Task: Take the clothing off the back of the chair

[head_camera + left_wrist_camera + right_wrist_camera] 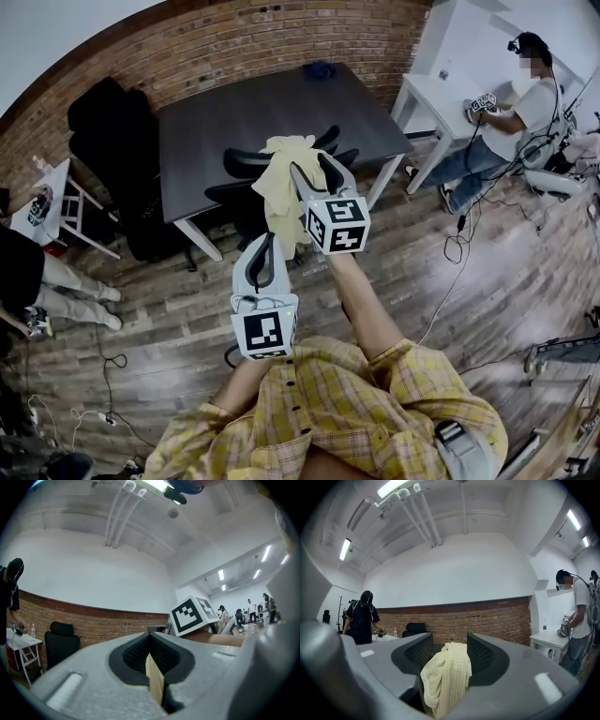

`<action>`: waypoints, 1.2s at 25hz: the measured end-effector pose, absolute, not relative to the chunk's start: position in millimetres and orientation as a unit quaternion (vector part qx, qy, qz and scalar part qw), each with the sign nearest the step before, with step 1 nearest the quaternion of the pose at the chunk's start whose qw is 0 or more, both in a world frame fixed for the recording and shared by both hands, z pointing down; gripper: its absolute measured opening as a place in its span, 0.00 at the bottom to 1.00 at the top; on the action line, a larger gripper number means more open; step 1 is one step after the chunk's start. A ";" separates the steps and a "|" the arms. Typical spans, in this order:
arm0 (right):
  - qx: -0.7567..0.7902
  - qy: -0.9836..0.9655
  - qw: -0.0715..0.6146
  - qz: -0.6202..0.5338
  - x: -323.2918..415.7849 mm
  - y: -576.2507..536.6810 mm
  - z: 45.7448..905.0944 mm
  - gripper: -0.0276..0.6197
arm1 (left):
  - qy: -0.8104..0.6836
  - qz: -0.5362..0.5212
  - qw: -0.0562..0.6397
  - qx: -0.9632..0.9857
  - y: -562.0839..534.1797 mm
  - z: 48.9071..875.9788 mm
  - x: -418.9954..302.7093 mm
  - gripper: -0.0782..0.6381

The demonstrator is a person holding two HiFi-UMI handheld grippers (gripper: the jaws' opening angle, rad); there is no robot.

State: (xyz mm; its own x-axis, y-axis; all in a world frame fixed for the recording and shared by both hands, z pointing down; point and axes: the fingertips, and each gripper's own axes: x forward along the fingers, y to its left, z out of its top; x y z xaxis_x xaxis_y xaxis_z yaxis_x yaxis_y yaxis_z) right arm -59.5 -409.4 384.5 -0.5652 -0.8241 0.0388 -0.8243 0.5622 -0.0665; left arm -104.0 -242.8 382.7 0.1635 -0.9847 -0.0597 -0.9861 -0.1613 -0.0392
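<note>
Right gripper view: clothing (pixel 447 677) hangs between the spread fingers (pixel 481 652)

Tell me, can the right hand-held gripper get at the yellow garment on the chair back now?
Probably yes: the right hand-held gripper is open, the yellow garment shows between its jaws, and nothing blocks the way.
</note>
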 end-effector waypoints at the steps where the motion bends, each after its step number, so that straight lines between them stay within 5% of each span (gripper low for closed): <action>1: 0.468 -0.883 0.004 0.040 -60.1 -412.9 386.9 0.39 | 0.647 0.010 0.033 -0.762 -243.2 382.9 -103.9 0.11; 30: 0.479 -0.875 0.040 0.053 -84.5 -484.4 443.9 0.49 | 0.647 0.000 0.025 -0.762 -245.3 389.9 -101.5 0.11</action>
